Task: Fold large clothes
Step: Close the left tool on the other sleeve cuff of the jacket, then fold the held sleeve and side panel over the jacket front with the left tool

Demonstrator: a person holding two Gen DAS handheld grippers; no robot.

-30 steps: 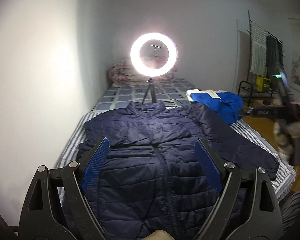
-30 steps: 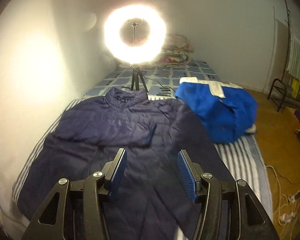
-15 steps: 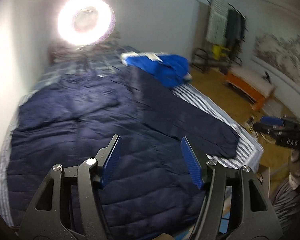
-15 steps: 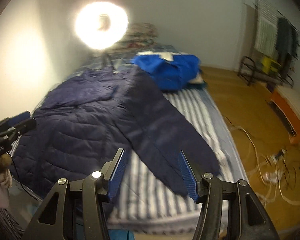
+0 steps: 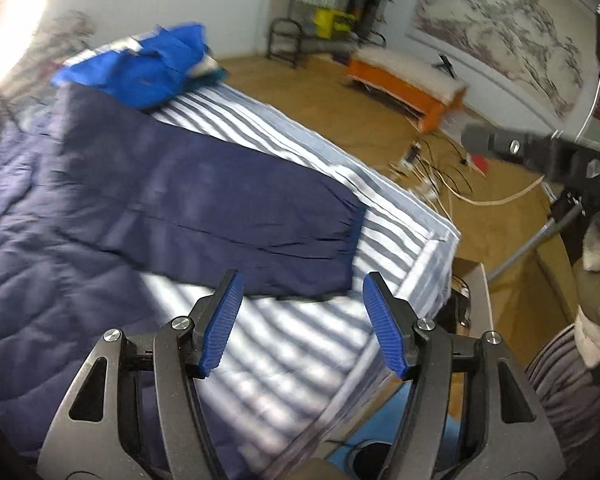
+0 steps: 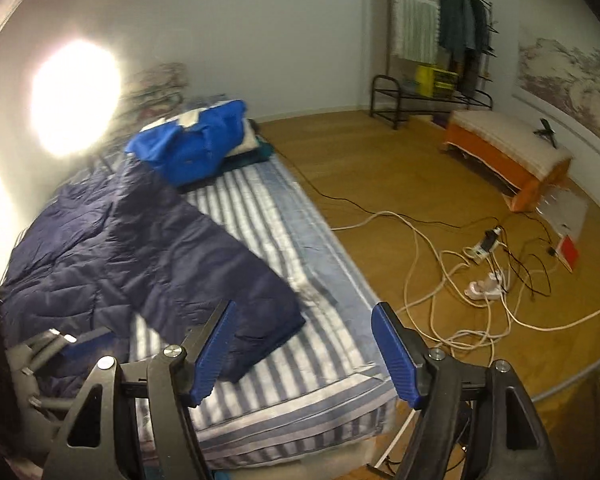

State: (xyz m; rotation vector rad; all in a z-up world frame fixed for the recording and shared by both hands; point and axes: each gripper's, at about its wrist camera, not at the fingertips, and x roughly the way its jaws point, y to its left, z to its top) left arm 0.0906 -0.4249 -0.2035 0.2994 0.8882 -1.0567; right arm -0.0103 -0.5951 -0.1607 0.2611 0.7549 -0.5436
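Observation:
A dark navy quilted jacket (image 5: pixel 60 208) lies spread flat on the striped bed (image 5: pixel 300 360). Its right sleeve (image 5: pixel 236 216) stretches towards the bed's near right corner; the cuff (image 5: pixel 352 236) lies close to the edge. My left gripper (image 5: pixel 304 324) is open and empty, just above the bedsheet short of the cuff. In the right wrist view the jacket (image 6: pixel 100 248) and its sleeve (image 6: pixel 228 280) show too. My right gripper (image 6: pixel 304 356) is open and empty, above the bed's corner near the cuff. The left gripper (image 6: pixel 60 344) shows at that view's lower left.
A blue garment (image 6: pixel 192 144) lies bunched at the bed's far end beside a bright ring light (image 6: pixel 72 96). Cables and power strips (image 6: pixel 484 264) litter the wooden floor. An orange bench (image 6: pixel 504 156) and a clothes rack (image 6: pixel 440 64) stand by the far walls.
Both grippers have swung right, from facing the jacket's body towards its right sleeve and the bed's right corner. Both stay open and empty. The jacket has not moved.

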